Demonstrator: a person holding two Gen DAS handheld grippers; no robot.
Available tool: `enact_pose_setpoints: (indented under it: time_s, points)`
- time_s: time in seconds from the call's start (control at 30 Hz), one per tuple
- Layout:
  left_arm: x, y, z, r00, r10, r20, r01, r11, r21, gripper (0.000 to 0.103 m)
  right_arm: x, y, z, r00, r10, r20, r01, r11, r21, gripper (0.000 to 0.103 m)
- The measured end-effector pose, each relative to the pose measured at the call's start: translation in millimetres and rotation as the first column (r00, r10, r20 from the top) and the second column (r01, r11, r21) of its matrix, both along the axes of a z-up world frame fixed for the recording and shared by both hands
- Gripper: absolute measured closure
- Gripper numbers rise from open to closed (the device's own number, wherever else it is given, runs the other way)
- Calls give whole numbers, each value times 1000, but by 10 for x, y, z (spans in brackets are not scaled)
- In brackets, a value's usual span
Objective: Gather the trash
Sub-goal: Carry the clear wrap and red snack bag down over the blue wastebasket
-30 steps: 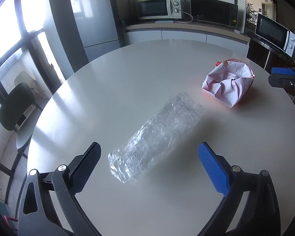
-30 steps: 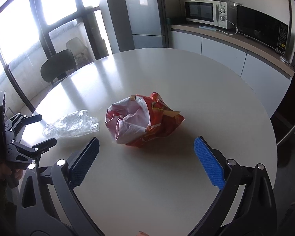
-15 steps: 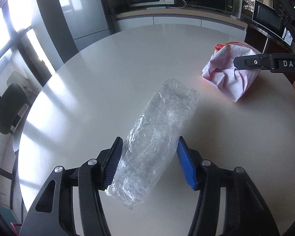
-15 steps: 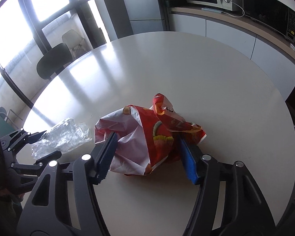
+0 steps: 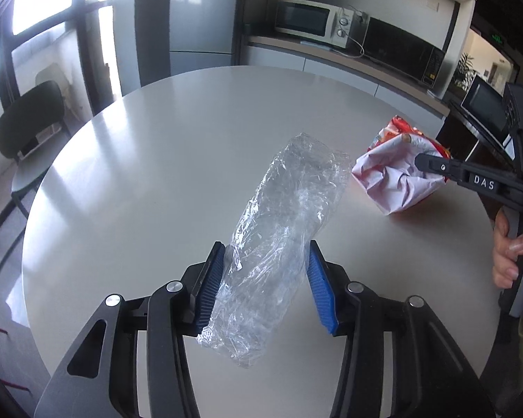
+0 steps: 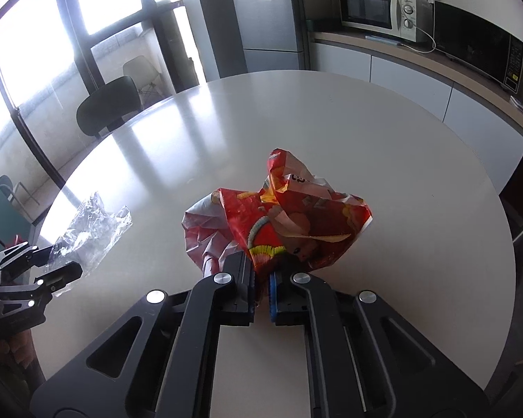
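Both pieces are gripped; left gripper [image 5: 266, 282], its jaws just closing, squeezes the clear plastic wrapper [image 5: 282, 244] at frame centre; right gripper [image 6: 261, 291] clamps the red snack bag [image 6: 289, 226] (no bin visible); carrying off remains.

Red snack bag [image 6: 289, 223] pinched in right hand-held gripper [image 6: 261, 292] over round table [image 6: 418, 181]

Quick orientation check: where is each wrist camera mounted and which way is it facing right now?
Left wrist: on the left gripper, facing down over the round table at its clear plastic wrapper; the other hand shows.
Right wrist: on the right gripper, pinching the red snack bag.
Shared: table, both trash pieces, white microwave.
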State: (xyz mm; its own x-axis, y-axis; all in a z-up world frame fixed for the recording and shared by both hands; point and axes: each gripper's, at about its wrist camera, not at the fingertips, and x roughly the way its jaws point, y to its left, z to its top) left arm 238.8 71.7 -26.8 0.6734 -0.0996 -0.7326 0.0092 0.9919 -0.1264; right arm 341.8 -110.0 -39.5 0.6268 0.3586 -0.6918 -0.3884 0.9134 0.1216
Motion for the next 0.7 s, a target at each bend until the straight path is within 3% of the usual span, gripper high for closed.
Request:
enact_pose_setpoints:
  time_s: [0.23, 0.7]
  points:
    - [-531, 6, 37, 998, 31, 53, -27, 997, -72, 57, -581, 6, 91, 997, 51, 53, -53, 998, 28, 99]
    - [-1475, -43, 142, 980, 137, 146, -125, 988, -89, 58, -1846, -86, 215, 978, 119, 169, -125, 992, 26, 99]
